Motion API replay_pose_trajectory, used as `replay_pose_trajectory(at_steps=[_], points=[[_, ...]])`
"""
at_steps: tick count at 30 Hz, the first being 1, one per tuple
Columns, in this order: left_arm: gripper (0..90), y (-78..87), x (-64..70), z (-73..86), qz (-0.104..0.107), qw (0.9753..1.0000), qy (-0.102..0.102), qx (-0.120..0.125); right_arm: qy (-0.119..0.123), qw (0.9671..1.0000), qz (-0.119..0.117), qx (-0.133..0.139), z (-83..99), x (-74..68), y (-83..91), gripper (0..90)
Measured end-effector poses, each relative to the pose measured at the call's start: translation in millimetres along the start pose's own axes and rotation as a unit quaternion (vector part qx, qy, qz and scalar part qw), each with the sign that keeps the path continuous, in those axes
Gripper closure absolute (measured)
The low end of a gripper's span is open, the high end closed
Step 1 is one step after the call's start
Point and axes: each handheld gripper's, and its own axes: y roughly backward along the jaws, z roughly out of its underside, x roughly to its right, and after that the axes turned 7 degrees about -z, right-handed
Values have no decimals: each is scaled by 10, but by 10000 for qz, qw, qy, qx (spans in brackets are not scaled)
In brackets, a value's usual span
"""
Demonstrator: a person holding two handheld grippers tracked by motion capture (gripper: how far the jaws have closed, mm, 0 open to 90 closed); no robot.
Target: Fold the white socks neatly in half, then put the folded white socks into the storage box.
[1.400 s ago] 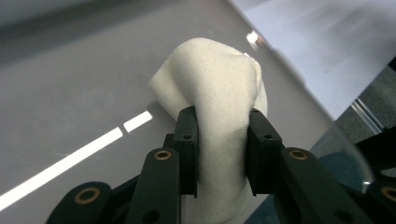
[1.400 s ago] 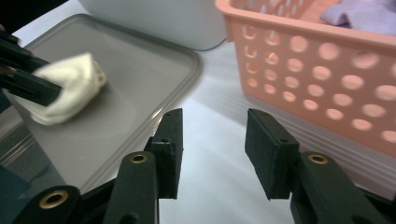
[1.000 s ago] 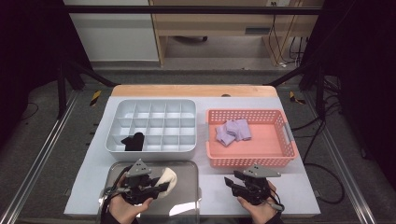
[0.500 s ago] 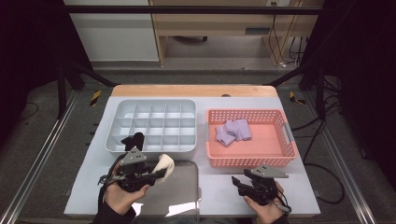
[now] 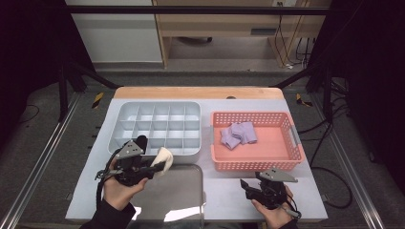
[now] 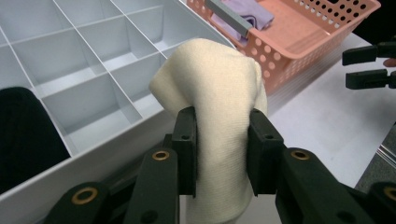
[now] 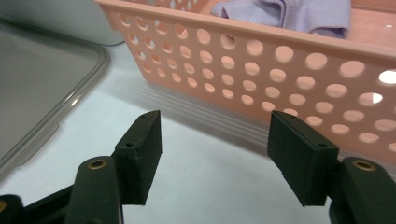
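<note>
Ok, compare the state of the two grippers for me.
The left gripper is shut on the cream sock; the right gripper is open and holds nothing. The left is lifted at the grey divided box; the right sits low before the pink basket. Both have black jaws.

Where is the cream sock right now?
In the high view, the cream sock is pinched in the left tool, at the front edge of the grey divided box, beside a black sock.
</note>
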Motion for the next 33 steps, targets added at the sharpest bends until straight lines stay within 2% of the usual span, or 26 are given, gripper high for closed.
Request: replay_pose_trajectory(at_steps=[13, 27, 33], points=[[676, 48, -217, -164, -169, 9996, 193, 136, 43, 10000, 38, -10, 0, 10, 4, 346], [676, -40, -420, -356, -371, 9984, 357, 221, 67, 10000, 3, -48, 25, 13, -16, 356], [676, -149, -512, -385, -444, 9981, 419, 90, 88, 9999, -2, -55, 25, 18, -17, 361]])
